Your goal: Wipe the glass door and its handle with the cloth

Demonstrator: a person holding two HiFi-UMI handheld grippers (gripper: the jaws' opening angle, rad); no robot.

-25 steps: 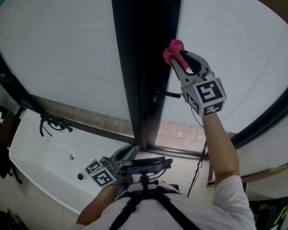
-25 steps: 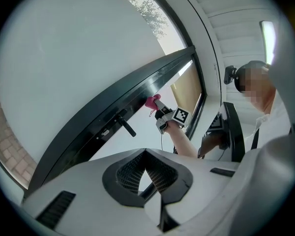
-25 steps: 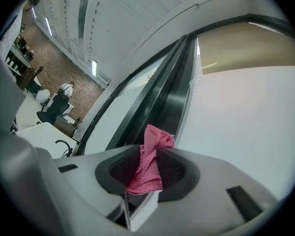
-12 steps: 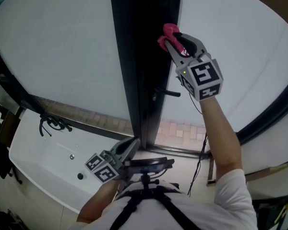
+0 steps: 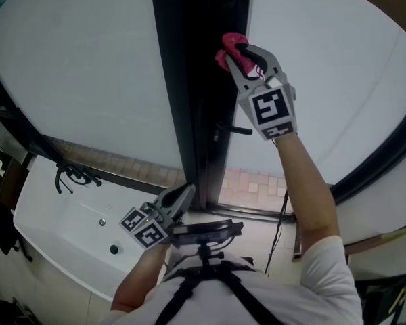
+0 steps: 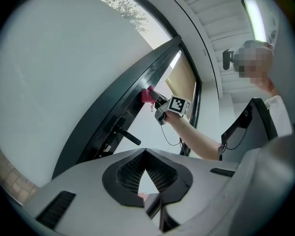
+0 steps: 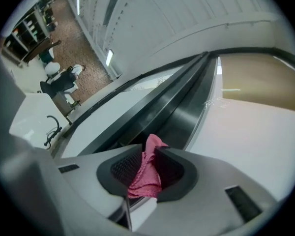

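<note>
Pink cloth (image 5: 229, 48) sits pinched between the jaws of the right gripper (image 5: 234, 54), pressed to the dark door frame (image 5: 196, 80) at the edge of the glass door (image 5: 318, 80), farther up the frame than the handle (image 5: 234, 130). Its jaws together on nothing, the left gripper (image 5: 183, 193) hangs low near the person's body, apart from the door.

right hand-held gripper (image 7: 148, 152) — jaws clamped on pink cloth (image 7: 145, 177) | cloth tip pokes up past the jaws, over the dark door frame (image 7: 179, 113) | pale glass (image 7: 250, 132) right of frame | dark tap (image 7: 50, 130) far left — brown floor (image 7: 83, 38) beyond
</note>
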